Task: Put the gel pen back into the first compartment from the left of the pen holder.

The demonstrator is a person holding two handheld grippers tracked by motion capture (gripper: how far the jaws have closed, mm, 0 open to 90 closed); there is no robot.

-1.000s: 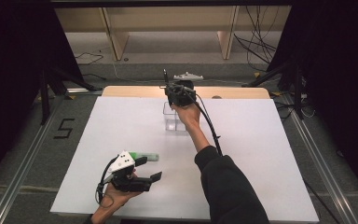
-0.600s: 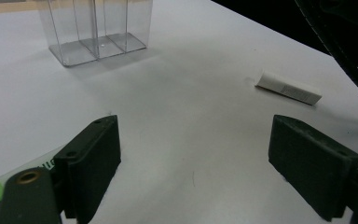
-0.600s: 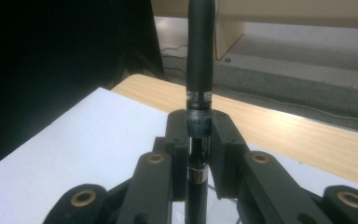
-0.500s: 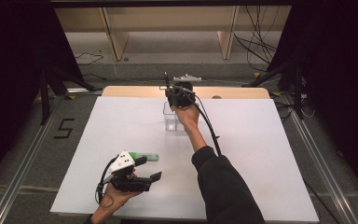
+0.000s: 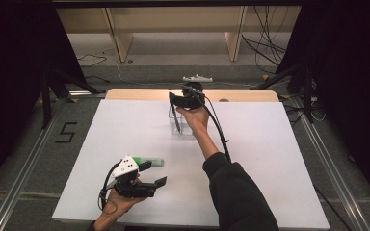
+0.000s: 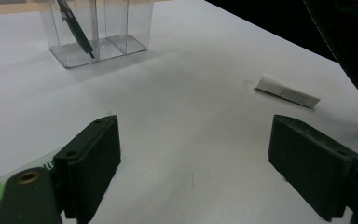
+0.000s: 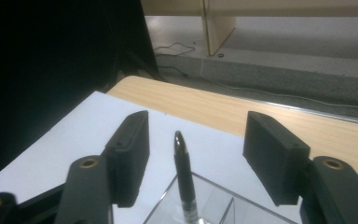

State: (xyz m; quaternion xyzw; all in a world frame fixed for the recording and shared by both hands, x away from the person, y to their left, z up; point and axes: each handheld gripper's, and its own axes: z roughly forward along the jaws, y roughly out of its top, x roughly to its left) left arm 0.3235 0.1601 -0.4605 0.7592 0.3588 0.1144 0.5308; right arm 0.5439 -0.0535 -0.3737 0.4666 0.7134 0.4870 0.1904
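My right jaws [image 7: 193, 156] just opened, pen [image 7: 184, 179] standing loose in the holder [image 5: 182, 126]; lift straight up. Left jaws [image 6: 214, 163] sit apart, empty.

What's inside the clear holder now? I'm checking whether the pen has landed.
A dark pen stands tilted in one compartment of the clear holder, tip down on its floor. The right gripper has just opened around its top. The neighbouring compartment looks empty; the hand covers part in the high view.
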